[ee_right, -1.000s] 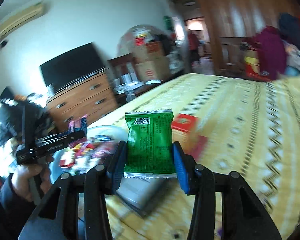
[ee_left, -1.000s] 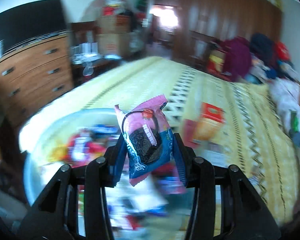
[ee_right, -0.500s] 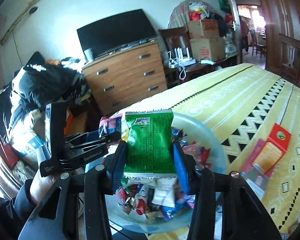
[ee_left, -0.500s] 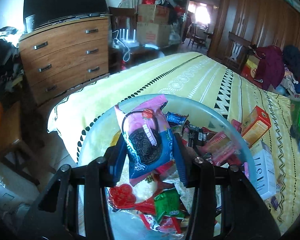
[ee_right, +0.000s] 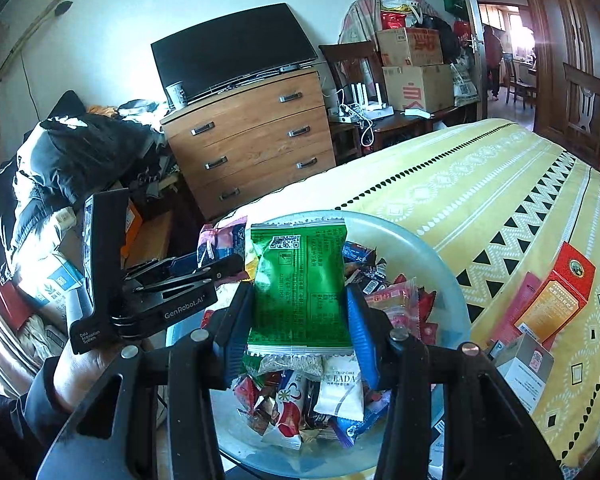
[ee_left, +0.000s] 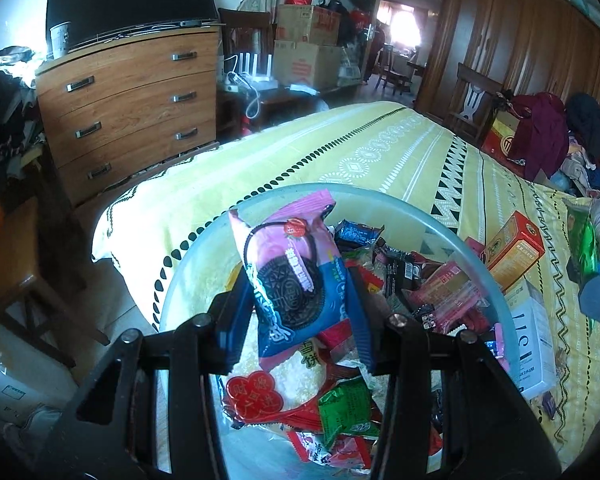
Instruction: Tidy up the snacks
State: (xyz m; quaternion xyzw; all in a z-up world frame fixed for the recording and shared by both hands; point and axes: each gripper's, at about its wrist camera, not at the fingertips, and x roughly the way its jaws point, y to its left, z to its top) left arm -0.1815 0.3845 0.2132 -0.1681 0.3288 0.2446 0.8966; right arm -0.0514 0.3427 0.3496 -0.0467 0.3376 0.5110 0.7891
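The left gripper (ee_left: 296, 312) clamps a pink cookie pack (ee_left: 294, 276) above the bowl (ee_left: 440, 224) of snacks; the right gripper (ee_right: 300, 320) clamps a green packet (ee_right: 300, 280) over it too — both held upright.

1. A white wall (ee_right: 132, 20) stands at the far left.
2. A wooden dresser (ee_left: 128, 108) against it carries a dark TV (ee_left: 128, 0).
3. Cardboard boxes (ee_left: 308, 44) are stacked right of the dresser.
4. A bright doorway (ee_left: 404, 28) lies far behind.
5. A dark wardrobe (ee_left: 520, 52) fills the right.
6. A yellow patterned bed (ee_left: 380, 152) spreads in the near right.
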